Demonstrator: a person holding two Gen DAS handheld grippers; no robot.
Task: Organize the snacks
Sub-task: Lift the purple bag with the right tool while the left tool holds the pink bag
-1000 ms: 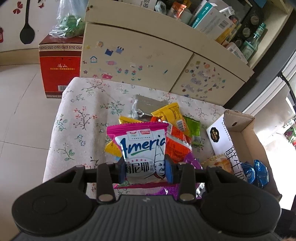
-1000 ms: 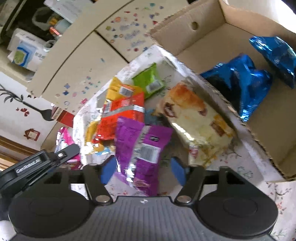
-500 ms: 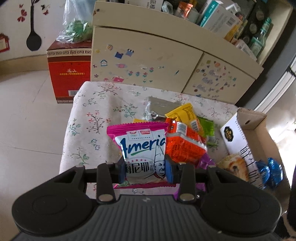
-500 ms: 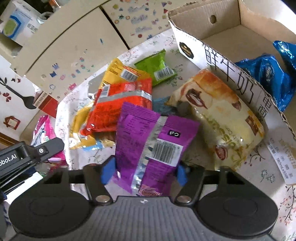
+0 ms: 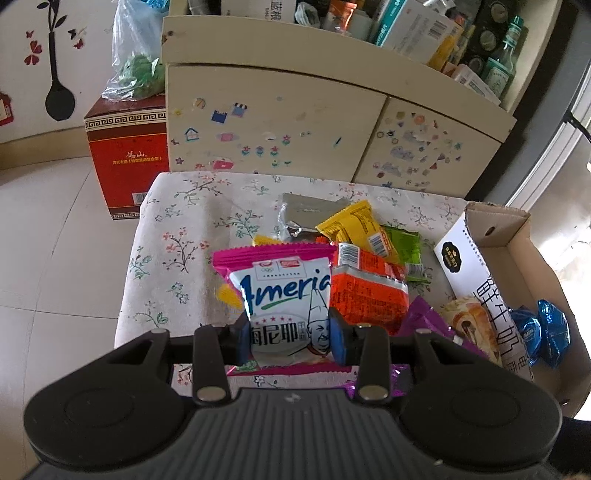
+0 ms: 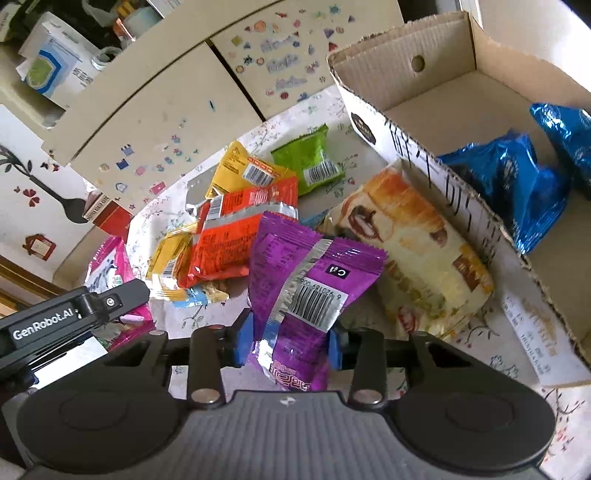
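Left wrist view: left gripper (image 5: 290,339) pinches the pink-and-white packet (image 5: 282,295), upright, long axis vertical; the cardboard box (image 5: 517,254) lies well to its right.

Right wrist view: right gripper (image 6: 288,341) clamps the purple packet (image 6: 306,280); the box (image 6: 443,92), holding 2 blue packets (image 6: 517,184), sits near, ahead-right, so I judge this hand nearer.

- A lived-in home room, not a shop or a lab.
- A cream cabinet (image 5: 295,122) across the upper middle, its doors dotted with children's stickers.
- Cluttered shelves (image 5: 424,26) of boxes and bottles, top right.
- Wall decals (image 5: 55,74) of a spoon and flowers, upper left.
- A floral tablecloth (image 5: 192,236) at centre; pale floor tiles (image 5: 48,229) on the left.
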